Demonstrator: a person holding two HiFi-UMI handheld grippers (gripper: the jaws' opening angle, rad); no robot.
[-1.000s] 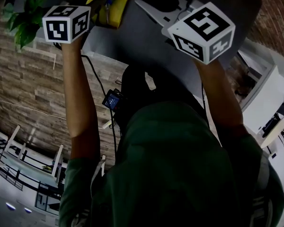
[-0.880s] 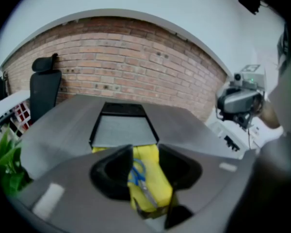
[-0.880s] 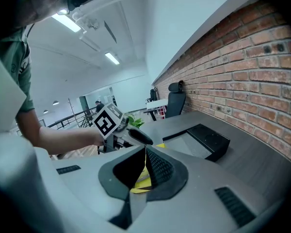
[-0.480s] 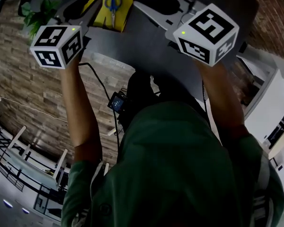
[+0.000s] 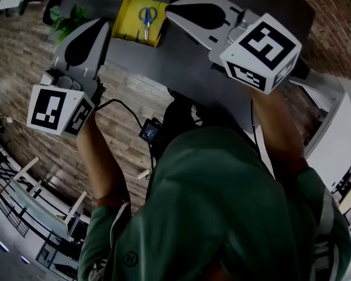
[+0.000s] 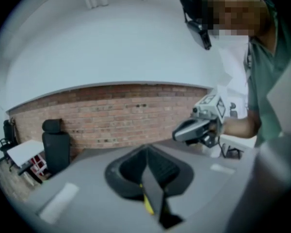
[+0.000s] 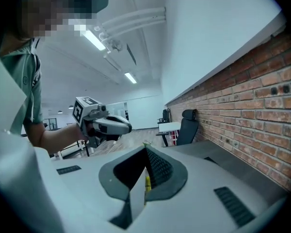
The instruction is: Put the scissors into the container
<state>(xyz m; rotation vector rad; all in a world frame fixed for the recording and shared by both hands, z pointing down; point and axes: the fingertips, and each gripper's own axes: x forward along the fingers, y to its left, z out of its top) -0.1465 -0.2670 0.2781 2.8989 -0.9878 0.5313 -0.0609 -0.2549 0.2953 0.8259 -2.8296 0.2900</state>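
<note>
Blue-handled scissors [image 5: 146, 17] lie inside the yellow container [image 5: 124, 27] at the far side of the grey table [image 5: 181, 60]. My left gripper [image 5: 100, 27] hangs to the container's near left, past the table's edge. It is shut with nothing between its jaws, which meet in a line in the left gripper view [image 6: 146, 152]. My right gripper [image 5: 171, 6] hovers over the table just right of the container, also shut and empty [image 7: 146, 152]. Each gripper shows in the other's view: the right gripper [image 6: 194, 130] and the left gripper [image 7: 109, 125].
A green plant [image 5: 67, 19] stands left of the table over the wood-look floor. A brick wall [image 6: 116, 115] and a black office chair [image 6: 53, 144] lie beyond the table. A small black device on a cable [image 5: 152, 132] hangs at the person's waist.
My left gripper has drawn back from over the yellow container toward the near left, and its jaws have closed. The scissors now lie uncovered in the container. The right gripper has barely moved.
</note>
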